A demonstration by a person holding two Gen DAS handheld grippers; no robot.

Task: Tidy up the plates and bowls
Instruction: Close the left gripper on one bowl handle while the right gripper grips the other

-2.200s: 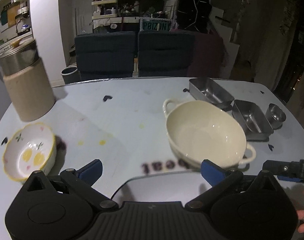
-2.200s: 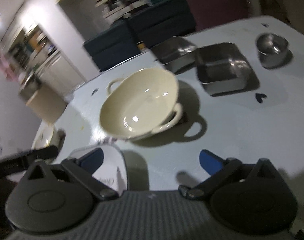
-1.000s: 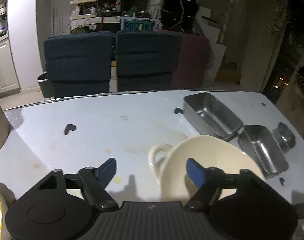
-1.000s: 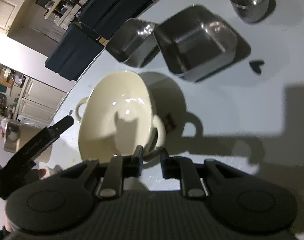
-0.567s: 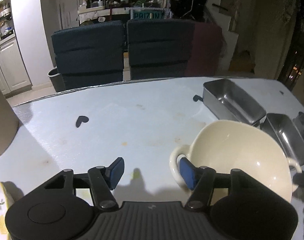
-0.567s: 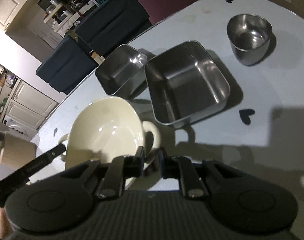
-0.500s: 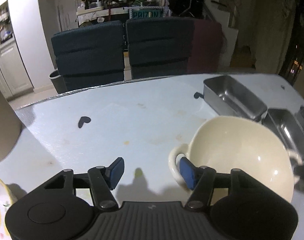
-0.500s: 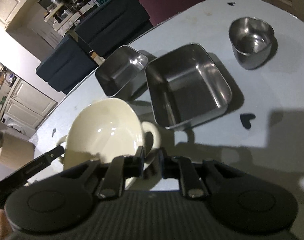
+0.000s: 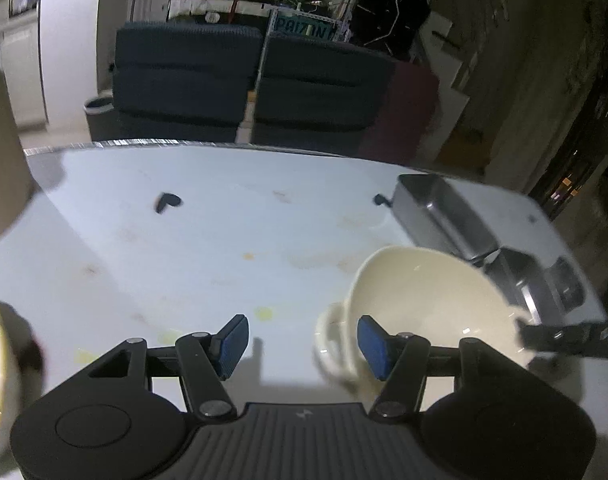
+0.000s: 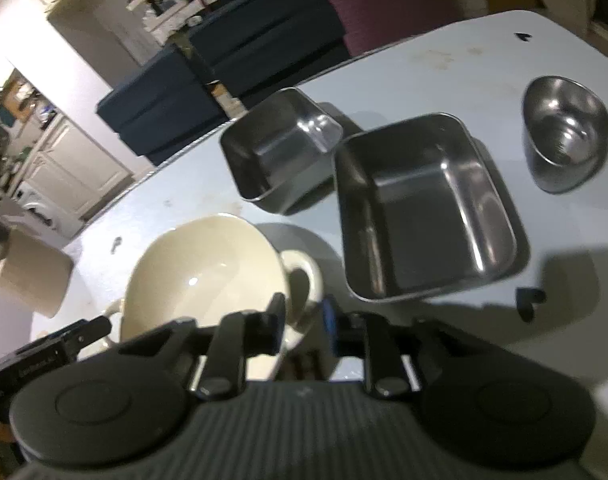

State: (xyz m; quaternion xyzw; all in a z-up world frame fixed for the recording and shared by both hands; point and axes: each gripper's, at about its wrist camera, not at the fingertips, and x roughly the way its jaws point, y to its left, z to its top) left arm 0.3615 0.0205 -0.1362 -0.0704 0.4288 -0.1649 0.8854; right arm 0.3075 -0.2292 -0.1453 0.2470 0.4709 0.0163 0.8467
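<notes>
Right tongs (image 10: 302,322) opening at cream two-handled ceramic bowl's (image 10: 208,264) handle, pads not clearly pressing; left tongs (image 9: 300,340) spread, empty, above pale table (image 9: 224,240).

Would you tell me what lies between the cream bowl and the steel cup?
In the right wrist view, a steel tray lies between the bowl and the cup.

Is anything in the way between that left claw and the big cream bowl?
Nothing visible. The left gripper sits right beside the cream bowl, one blue pad already at its near handle, with only bare table between the jaws.
</notes>
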